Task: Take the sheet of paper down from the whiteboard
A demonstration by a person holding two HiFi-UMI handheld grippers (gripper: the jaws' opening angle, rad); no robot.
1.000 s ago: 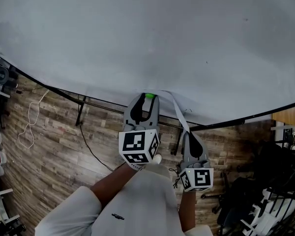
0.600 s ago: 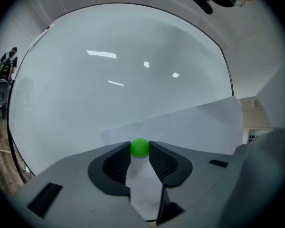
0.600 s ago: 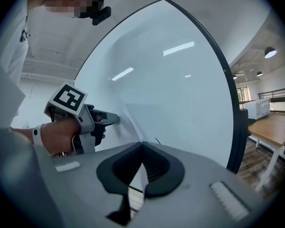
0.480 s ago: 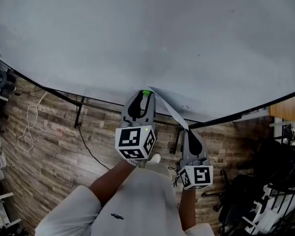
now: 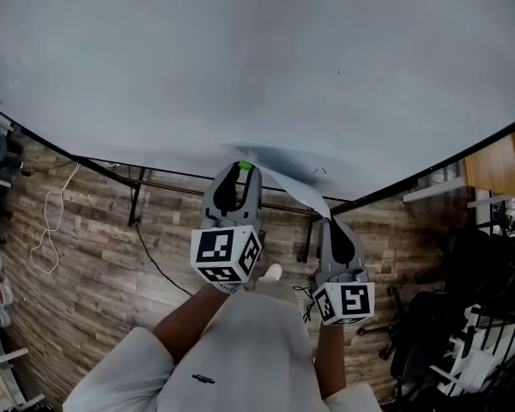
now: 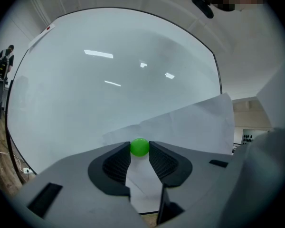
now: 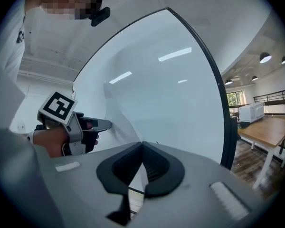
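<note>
Green and round, a small ball (image 6: pixel 139 146) is pinched between the pad tips of the left gripper (image 6: pixel 139 151), close to the whiteboard (image 6: pixel 109 70); whether it touches the board is hard to make out. The sheet of paper (image 6: pixel 190 122) bows away from the board behind it, its lower part cut off by the jaws. The right gripper (image 7: pixel 142 148) is clenched on the sheet's edge. The head view shows the paper only as a thin strip.

The white paper (image 5: pixel 293 189) bends away from the whiteboard (image 5: pixel 240 58), and one end of it is pinched in the closed right gripper (image 5: pixel 330 224). At its other end sits a green ball magnet (image 5: pixel 244 166), clamped by the left gripper (image 5: pixel 241 175).
</note>
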